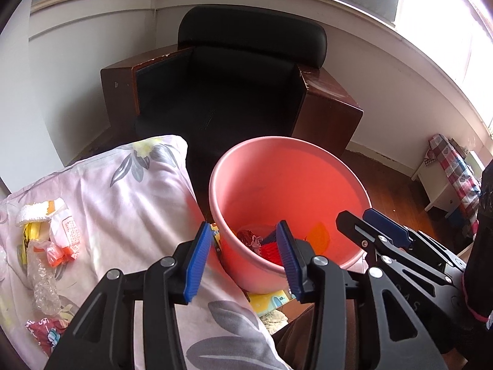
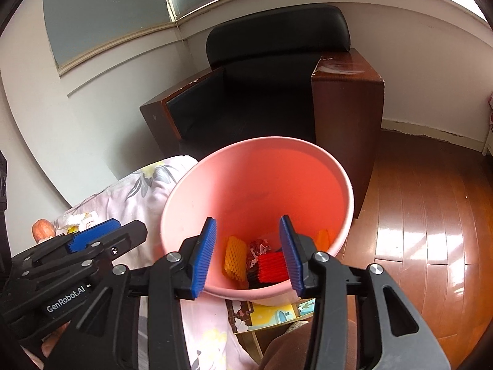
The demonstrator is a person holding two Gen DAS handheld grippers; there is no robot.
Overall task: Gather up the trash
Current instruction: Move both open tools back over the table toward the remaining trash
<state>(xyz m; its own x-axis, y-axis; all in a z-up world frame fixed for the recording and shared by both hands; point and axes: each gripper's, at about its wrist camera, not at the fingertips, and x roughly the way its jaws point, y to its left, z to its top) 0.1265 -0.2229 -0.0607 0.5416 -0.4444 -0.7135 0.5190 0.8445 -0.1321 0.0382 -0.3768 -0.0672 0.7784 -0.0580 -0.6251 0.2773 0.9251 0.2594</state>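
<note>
The left gripper (image 1: 243,262) hangs just above the near rim of the pink bin (image 1: 234,265) with its blue pads spread and nothing between them; the right gripper (image 2: 250,257) hangs over the same rim, likewise parted and empty. Left of the bin, on the flowered bedding (image 1: 129,191), the remaining trash lies loose: a white and orange wrapper (image 1: 58,225), a crumpled clear plastic bag (image 1: 44,289) and a red packet (image 1: 46,334) nearer the camera. Inside the bin sit a yellow foam net (image 2: 235,260) and a red foam net (image 2: 271,266). The likely trouble is that the soft bedding gives under a pinch, so a gripper may catch cloth along with a wrapper, or the slippery bag may slide free. The bin stands just beside the bed edge, so a swinging gripper could knock its rim and tip it.
</note>
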